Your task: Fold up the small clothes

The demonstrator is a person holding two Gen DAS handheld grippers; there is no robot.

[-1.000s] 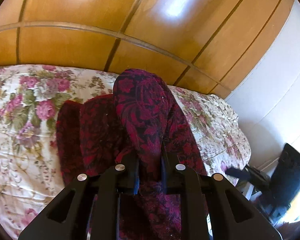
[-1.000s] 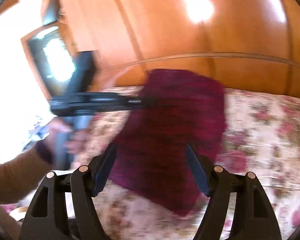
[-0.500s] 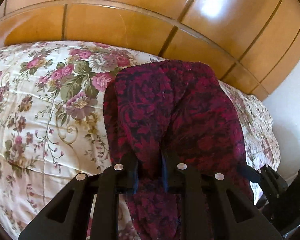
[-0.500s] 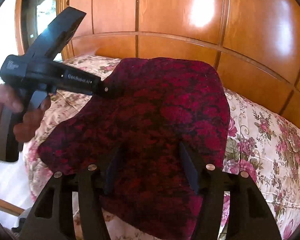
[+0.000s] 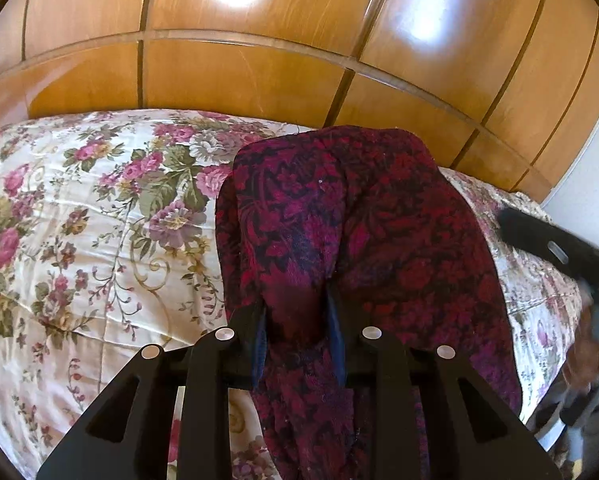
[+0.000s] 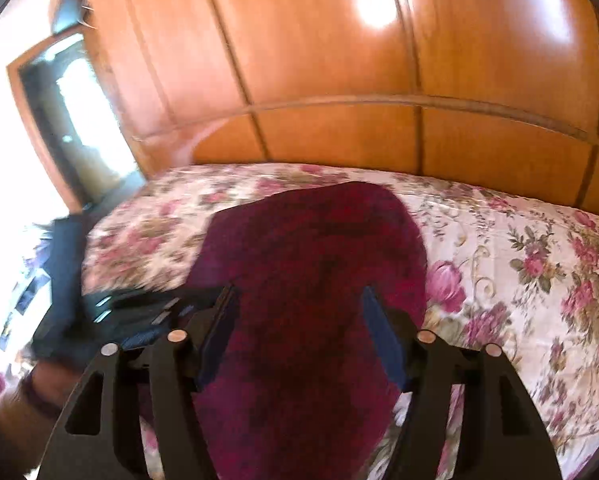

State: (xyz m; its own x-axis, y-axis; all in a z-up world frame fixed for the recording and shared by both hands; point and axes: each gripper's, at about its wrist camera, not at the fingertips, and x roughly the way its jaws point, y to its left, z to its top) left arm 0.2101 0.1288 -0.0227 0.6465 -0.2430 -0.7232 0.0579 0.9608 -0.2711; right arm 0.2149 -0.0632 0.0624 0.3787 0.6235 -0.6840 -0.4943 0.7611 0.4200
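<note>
A: Which step is this?

B: A fold being laid down, I'd say. The dark red patterned garment (image 5: 351,216) lies draped on the flowered bedspread (image 5: 99,216), just in front of the wooden headboard (image 5: 259,76). The left claw (image 5: 297,332) has a bunch of the cloth between its jaws, and those jaws are opening; the fabric fills the gap and touches both blue pads, so the grip is easing off rather than gone.

A: And the right claw (image 6: 299,332)?

B: Released. Its jaws stand wide with the garment (image 6: 311,264) lying under the gap, neither pad pressing on it.

A: What does the next move call for?

B: Probably freeing the left claw without dragging the fold, then taking a fresh edge for the next fold. Soft cloth may cling to the pads.

A: Do the views differ?

B: Yes. The left wrist view is sharp and shows the weave and the pinch. The right wrist view is blurred, but it shows the garment's rounded far edge, the left tool at lower left, and a bright window (image 6: 79,120).
</note>
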